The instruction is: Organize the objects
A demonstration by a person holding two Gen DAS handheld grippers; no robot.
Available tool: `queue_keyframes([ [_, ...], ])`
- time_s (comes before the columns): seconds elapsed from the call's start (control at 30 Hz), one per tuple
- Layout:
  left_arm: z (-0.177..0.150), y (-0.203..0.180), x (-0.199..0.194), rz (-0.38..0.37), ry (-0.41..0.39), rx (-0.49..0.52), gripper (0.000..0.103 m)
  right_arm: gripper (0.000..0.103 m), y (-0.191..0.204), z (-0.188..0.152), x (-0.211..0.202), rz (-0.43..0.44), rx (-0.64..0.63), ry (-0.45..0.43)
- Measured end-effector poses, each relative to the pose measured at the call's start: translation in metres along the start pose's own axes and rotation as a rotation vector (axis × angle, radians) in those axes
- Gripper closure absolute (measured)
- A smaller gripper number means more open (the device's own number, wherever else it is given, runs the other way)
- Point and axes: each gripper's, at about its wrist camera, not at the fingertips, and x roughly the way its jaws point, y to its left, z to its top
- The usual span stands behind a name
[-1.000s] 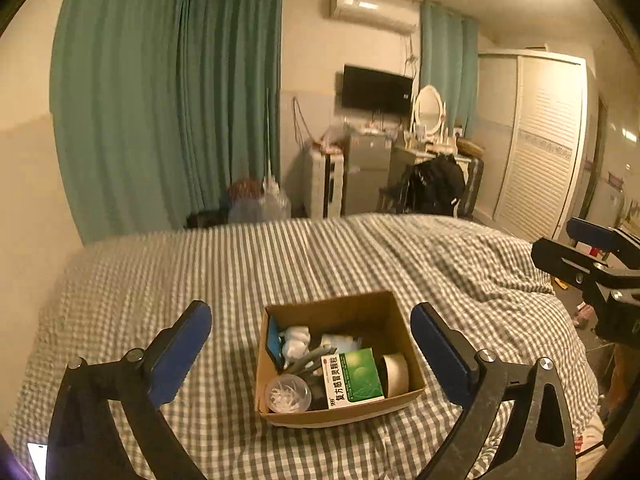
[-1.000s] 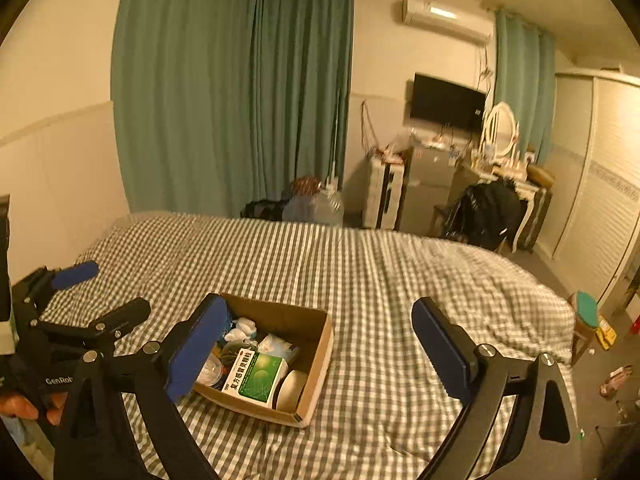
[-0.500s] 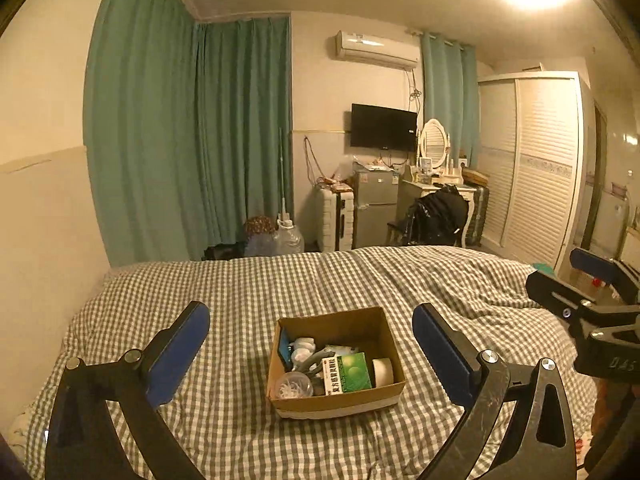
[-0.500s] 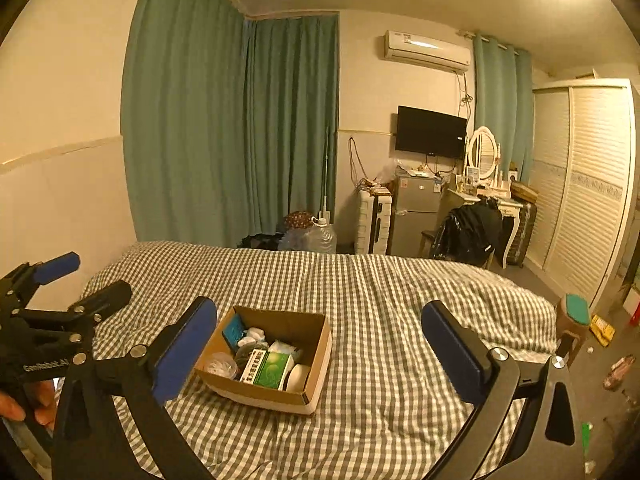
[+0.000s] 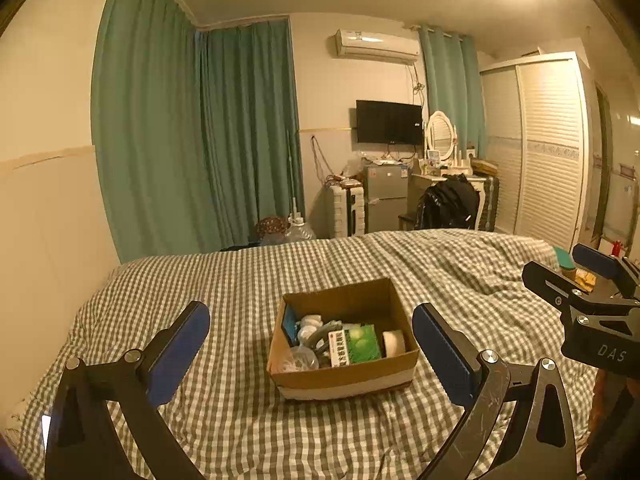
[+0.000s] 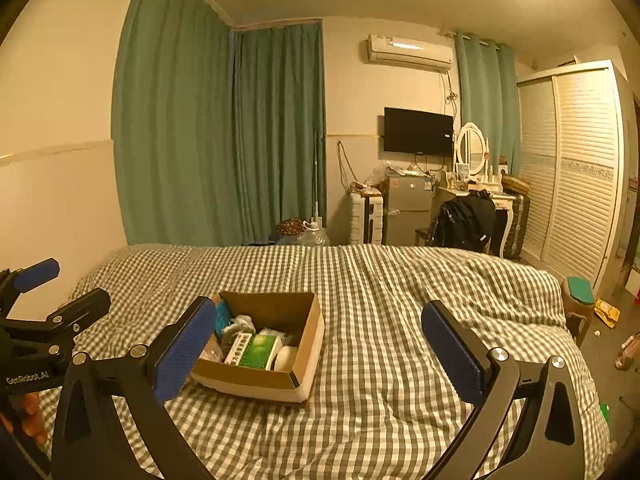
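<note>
An open brown cardboard box [image 5: 344, 374] sits on the grey-and-white checked bedspread [image 5: 240, 280] of the bed, near its middle. Inside the box, from one side to the other: a flat blue packet [image 5: 289, 323] standing against the wall, a white lumpy object [image 5: 309, 325], a clear round plastic tub [image 5: 298, 360] at the near corner, a green-and-white printed carton [image 5: 354, 345] lying flat, and a white roll of tape [image 5: 394, 342] on edge beside the carton. A grey curved item lies among them; its kind cannot be told.

The left claw [image 5: 310, 354] hangs above the bedspread with its blue-padded fingers spread wide, one on either side of the box in its view, gripping nothing. The right claw [image 6: 318, 354] is likewise wide open and empty, with the box just beside its left finger in its own view. A hand [image 6: 34, 420] grips the left claw's handle.

Behind the bed hang teal curtains [image 6: 224, 132].
</note>
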Motion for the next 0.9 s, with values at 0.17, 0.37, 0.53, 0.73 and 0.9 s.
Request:
queue_keyframes([
  [0.17,-0.013,0.004,0.006,0.004,0.022,-0.011,0.000,0.000,0.003,-0.011,0.010,-0.005,-0.001,0.028],
  [0.37,-0.022,0.007,0.012,0.019,0.048,-0.024,0.000,0.000,0.004,-0.017,0.014,-0.007,-0.001,0.043],
  [0.53,-0.027,0.009,0.014,0.019,0.060,-0.036,0.000,0.000,0.003,-0.020,0.017,-0.010,0.001,0.052],
  [0.73,-0.027,0.009,0.012,0.025,0.065,-0.036,0.000,0.000,0.002,-0.022,0.018,-0.011,0.006,0.057],
  [0.9,-0.026,0.009,0.013,0.020,0.070,-0.039,0.000,0.000,0.002,-0.024,0.020,-0.009,0.009,0.062],
])
